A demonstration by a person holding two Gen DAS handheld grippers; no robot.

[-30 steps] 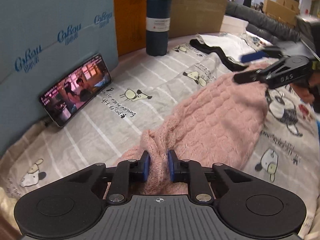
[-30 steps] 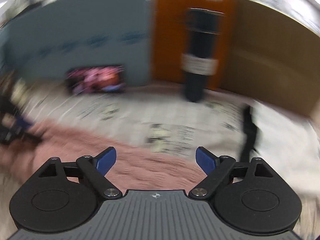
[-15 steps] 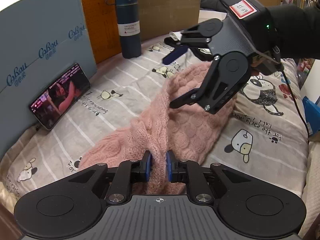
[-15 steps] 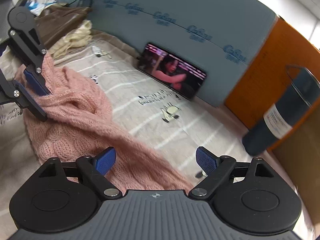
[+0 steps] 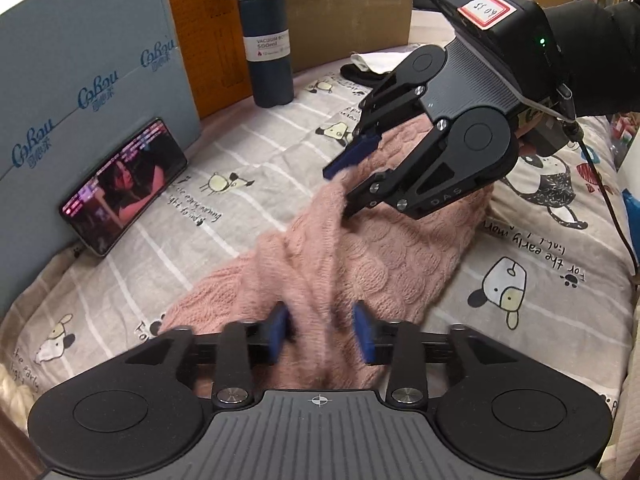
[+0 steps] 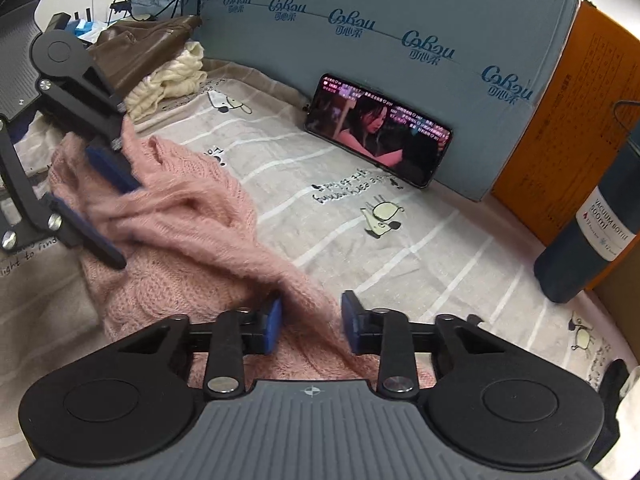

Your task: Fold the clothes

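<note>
Sheet [image 5: 248, 200]: the printed cover served as the folding surface and lay flat under everything noted below.

Box [image 5: 80, 80]: the blue carton stood along the far edge as a backstop. It was well apart from the work.

Sweater [image 5: 384, 256]: the pink knit lay near the middle of the sheet, bunched into a long diagonal ridge instead of spread flat. One end was at my left gripper [image 5: 320, 332] and the other at my right gripper [image 6: 308, 320]. In my judgement it was held at two ends so that the ridge could be drawn out or doubled over, and the fold itself was not yet made.

Left gripper: the jaws stood at a middling gap, astride the near end of the knit. The pads [image 5: 278, 334] were blurred, and I read them as parted, not clamped.

Right gripper: the jaws stood at a similar gap, with a raised fold of knit filling the space between them. The knit tented up toward the fingers, which suggested a pinch, but I could not tell whether it was firm.

Bottle [image 5: 266, 40]: it stood upright by the cartons at the back, clear of the sweater.

Phone [image 5: 120, 184]: it was propped against the box with its screen lit, placed there for viewing and playing no part in the task.
</note>
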